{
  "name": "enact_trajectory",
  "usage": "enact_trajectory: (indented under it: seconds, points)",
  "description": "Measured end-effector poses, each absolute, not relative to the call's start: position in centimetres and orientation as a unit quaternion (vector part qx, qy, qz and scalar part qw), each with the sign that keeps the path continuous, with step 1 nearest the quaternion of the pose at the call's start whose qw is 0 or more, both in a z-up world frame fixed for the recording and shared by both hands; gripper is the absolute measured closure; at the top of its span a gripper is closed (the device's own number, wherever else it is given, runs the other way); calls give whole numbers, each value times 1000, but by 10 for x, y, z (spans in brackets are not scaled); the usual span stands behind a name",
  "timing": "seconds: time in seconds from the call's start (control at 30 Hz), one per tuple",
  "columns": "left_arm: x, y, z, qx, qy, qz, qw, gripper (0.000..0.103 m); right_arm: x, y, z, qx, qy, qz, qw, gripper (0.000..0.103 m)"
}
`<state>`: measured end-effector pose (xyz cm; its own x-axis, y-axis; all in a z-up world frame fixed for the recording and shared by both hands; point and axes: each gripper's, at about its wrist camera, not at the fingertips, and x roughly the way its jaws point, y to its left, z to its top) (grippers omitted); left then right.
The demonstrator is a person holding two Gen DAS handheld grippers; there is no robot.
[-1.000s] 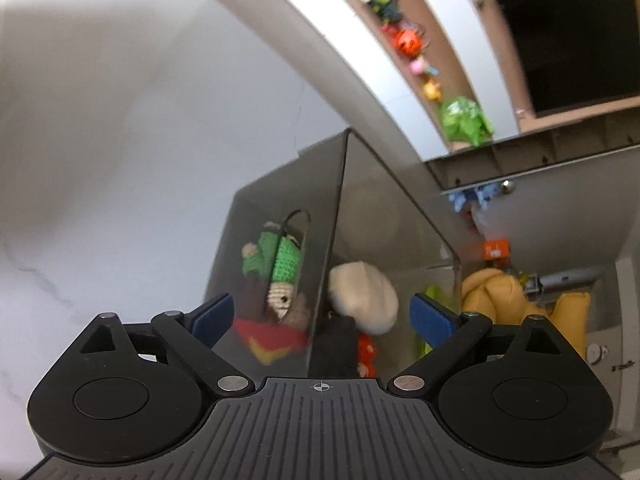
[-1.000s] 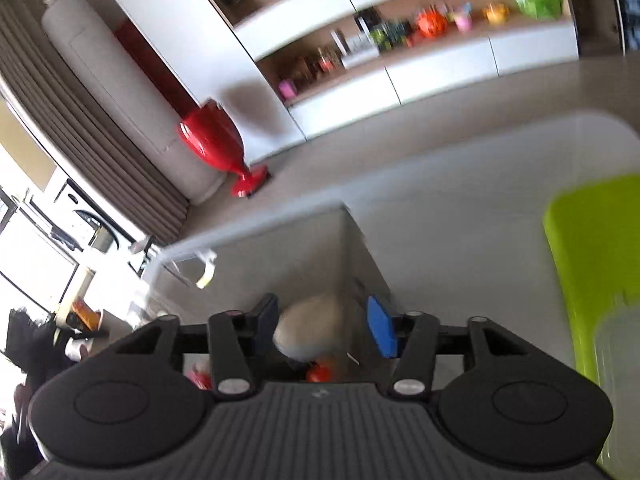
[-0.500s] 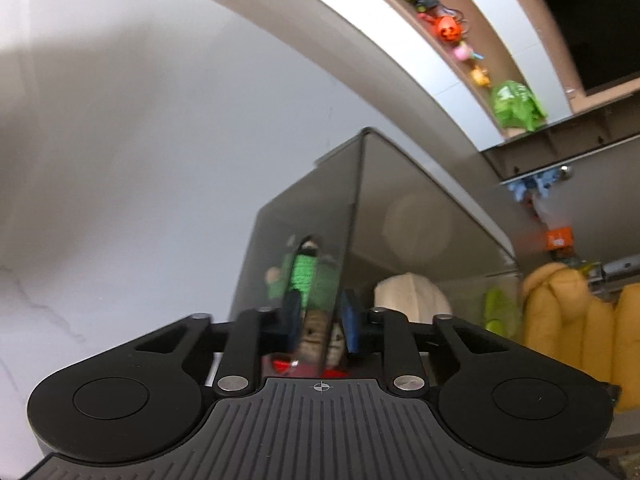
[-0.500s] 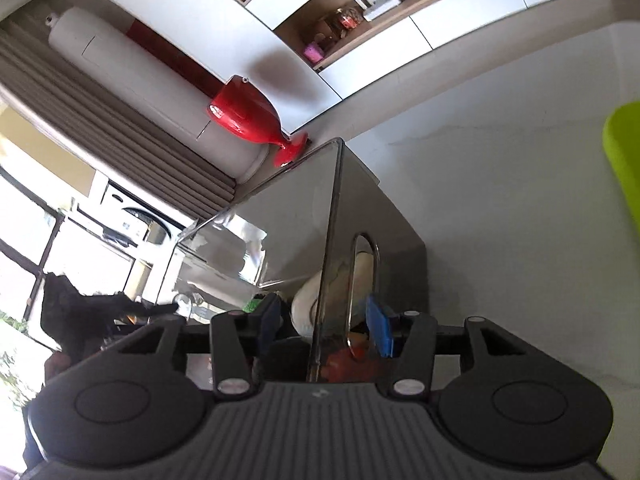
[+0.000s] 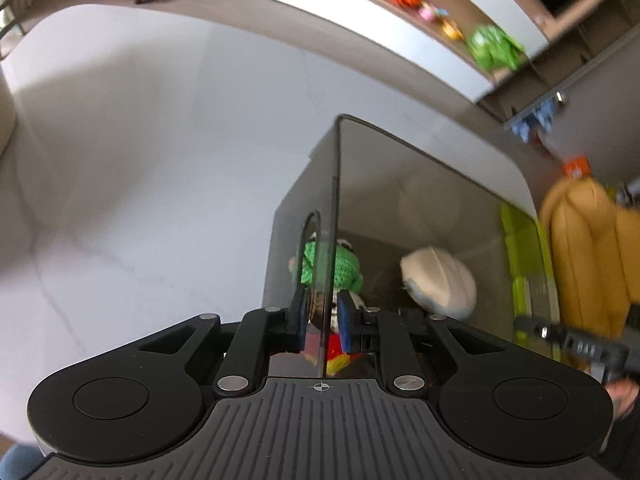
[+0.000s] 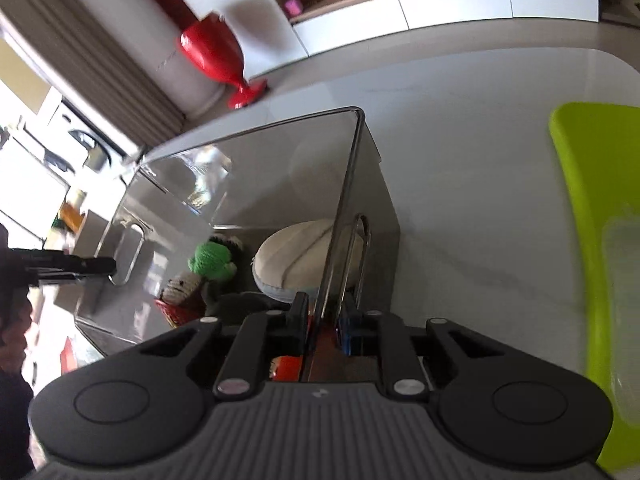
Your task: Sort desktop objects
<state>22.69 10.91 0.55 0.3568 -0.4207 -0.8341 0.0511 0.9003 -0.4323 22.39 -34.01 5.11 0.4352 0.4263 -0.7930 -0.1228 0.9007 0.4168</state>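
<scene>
Smoky clear acrylic storage box [image 5: 404, 184], open-topped, with oval handle cut-outs in two opposite end walls; stands upright on the white tabletop. Contents, lying on its floor: green crocheted doll [image 5: 344, 268] with a cream face and a red-and-yellow part toward the near wall; just beside it, a cream rounded plush cushion [image 6: 296, 256], tilted

I am working in a home living room: a white marble-look table [image 6: 472, 152] is sitting before a long low white cabinet [image 6: 448, 8] whose shelf is carrying toys, a red goblet-shaped vase [image 6: 216, 56] is standing on the floor, and a grey curtain [image 6: 92, 60] is hanging beside it.
</scene>
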Motion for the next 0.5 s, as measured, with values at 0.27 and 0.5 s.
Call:
enact_trajectory:
  seconds: [0.27,0.5]
  points:
    - [172,106,8,-150,543,-162,810,86,176,-343,52,141,521,179,822,86]
    - [154,121,18,-162,515,-149,828,77,180,-341,59,150,529,153,821,76]
